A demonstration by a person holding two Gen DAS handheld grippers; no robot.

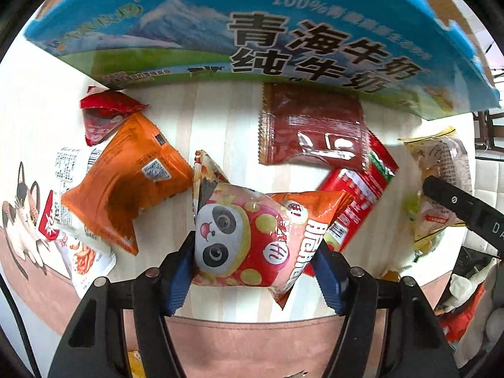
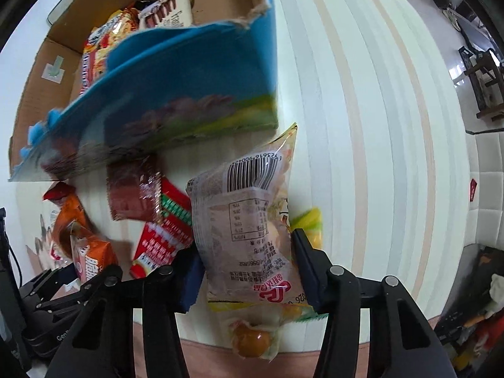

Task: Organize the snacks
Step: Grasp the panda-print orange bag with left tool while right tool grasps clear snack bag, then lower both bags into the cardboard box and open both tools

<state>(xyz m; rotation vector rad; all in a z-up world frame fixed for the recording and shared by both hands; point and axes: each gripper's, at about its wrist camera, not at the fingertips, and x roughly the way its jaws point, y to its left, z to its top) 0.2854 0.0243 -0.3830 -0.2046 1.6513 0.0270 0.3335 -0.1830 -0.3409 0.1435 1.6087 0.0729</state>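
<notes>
My left gripper (image 1: 255,252) is shut on a red and orange panda snack bag (image 1: 249,233), held just above the striped table. My right gripper (image 2: 249,255) is shut on a clear and yellow snack bag (image 2: 245,217) with a barcode; the bag also shows in the left wrist view (image 1: 438,182). The blue milk carton box (image 1: 252,31) stands just ahead, open at the top, with snacks inside (image 2: 126,22). An orange bag (image 1: 126,182), a dark red packet (image 1: 312,129) and a red packet (image 1: 359,195) lie on the table in front of the box.
A small red bag (image 1: 104,113) and a white packet (image 1: 78,236) lie at the left by a cat-print mat (image 1: 22,220). The striped table (image 2: 378,126) stretches to the right of the box. Chairs and clutter lie beyond the table's right edge.
</notes>
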